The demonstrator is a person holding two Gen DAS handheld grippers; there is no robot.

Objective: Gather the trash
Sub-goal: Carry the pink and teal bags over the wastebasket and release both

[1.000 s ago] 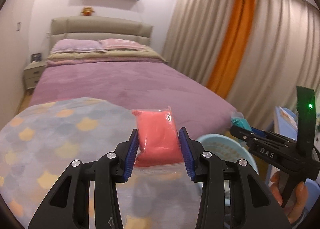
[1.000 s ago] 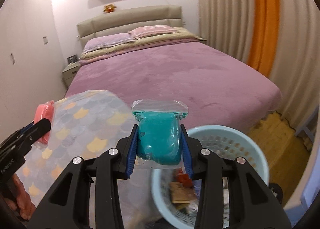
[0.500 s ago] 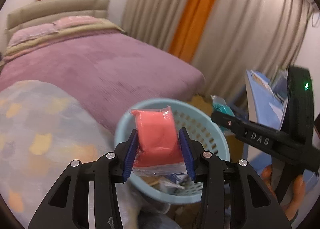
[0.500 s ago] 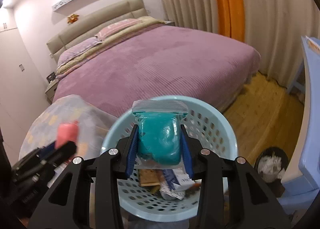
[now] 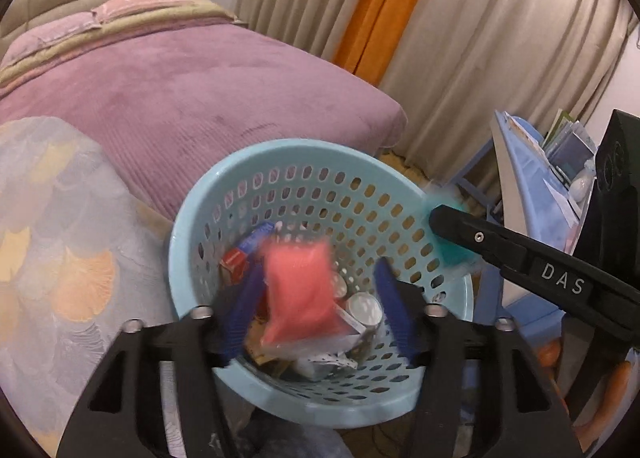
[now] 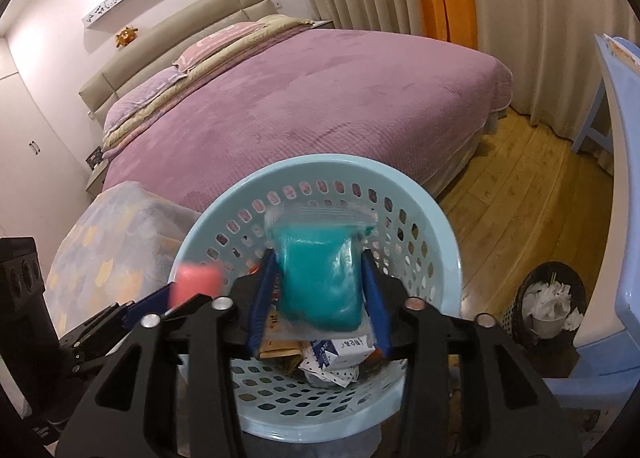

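A light blue perforated basket (image 5: 280,156) holds several pieces of trash; it also shows in the right wrist view (image 6: 448,242). My left gripper (image 5: 316,312) is open over the basket, and a pink bag (image 5: 300,290) sits blurred between its spread blue pads (image 5: 390,306), touching neither. My right gripper (image 6: 318,298) holds a teal bag (image 6: 320,278) over the basket; its pads have spread and a gap shows at the right pad. The right gripper also shows in the left wrist view (image 5: 452,234).
A purple bed (image 6: 320,98) lies behind the basket. A patterned blanket (image 5: 48,250) is to the left. A blue plastic chair (image 6: 616,218) and a small black bin (image 6: 548,302) with paper stand at right on the wooden floor. Curtains hang behind.
Both grippers moved from over the blanket to above the basket. The left jaws have opened and let go of the pink bag, which is dropping. The right jaws have widened.
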